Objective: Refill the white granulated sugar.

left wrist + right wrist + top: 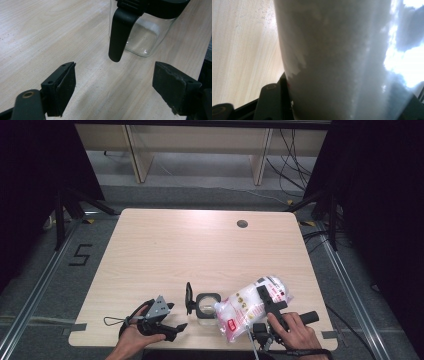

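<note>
A clear glass jar stands near the table's front edge, its black hinged lid flipped up on its left side. A plastic bag of white grains with red print lies tilted just right of the jar, its lower end by the jar's rim. My right gripper is shut on the bag; in the right gripper view the bag sits between the jaws of the right gripper. My left gripper is open left of the jar. In the left gripper view the left gripper faces the lid and the jar, touching neither.
The wooden table has a round cable hole at the back right. Black stands and cables sit on the floor on both sides, and wooden furniture legs stand beyond the far edge.
</note>
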The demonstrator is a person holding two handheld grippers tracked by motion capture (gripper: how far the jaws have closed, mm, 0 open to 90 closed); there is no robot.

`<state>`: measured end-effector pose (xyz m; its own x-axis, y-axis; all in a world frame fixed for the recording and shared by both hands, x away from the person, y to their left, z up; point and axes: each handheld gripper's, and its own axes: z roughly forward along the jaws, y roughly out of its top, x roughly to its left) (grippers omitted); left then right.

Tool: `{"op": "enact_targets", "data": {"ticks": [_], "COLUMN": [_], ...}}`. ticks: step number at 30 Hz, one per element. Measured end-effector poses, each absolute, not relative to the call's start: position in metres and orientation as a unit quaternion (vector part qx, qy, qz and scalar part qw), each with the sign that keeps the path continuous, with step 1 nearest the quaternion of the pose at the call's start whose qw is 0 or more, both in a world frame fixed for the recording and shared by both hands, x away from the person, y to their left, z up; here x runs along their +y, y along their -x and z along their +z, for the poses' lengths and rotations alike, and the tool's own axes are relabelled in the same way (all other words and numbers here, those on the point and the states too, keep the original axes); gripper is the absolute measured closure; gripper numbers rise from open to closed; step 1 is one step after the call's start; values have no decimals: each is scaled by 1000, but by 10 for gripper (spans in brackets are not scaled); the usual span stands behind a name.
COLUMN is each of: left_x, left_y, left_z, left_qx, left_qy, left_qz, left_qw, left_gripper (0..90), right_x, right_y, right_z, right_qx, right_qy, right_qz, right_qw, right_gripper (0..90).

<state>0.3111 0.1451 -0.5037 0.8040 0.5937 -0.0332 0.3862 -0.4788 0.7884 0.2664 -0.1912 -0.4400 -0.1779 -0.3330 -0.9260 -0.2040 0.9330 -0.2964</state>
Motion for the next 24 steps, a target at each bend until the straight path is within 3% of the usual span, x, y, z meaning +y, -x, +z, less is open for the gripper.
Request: {"op": "enact_targets", "data": {"ticks": [24], "left_x": [145], "left_y": [-312], "left_z": [-504], "left_qx": [293], "left_qy": [-849], "left_qz": [115], "left_qw": [424], "left_gripper": [185], "right_x": [-192], "right_y": [-265], "right_z": [-440], "right_qx": [760], "right_qy": [166], "right_qz": [-44], "right_qw": [626], "right_gripper": [427]}}
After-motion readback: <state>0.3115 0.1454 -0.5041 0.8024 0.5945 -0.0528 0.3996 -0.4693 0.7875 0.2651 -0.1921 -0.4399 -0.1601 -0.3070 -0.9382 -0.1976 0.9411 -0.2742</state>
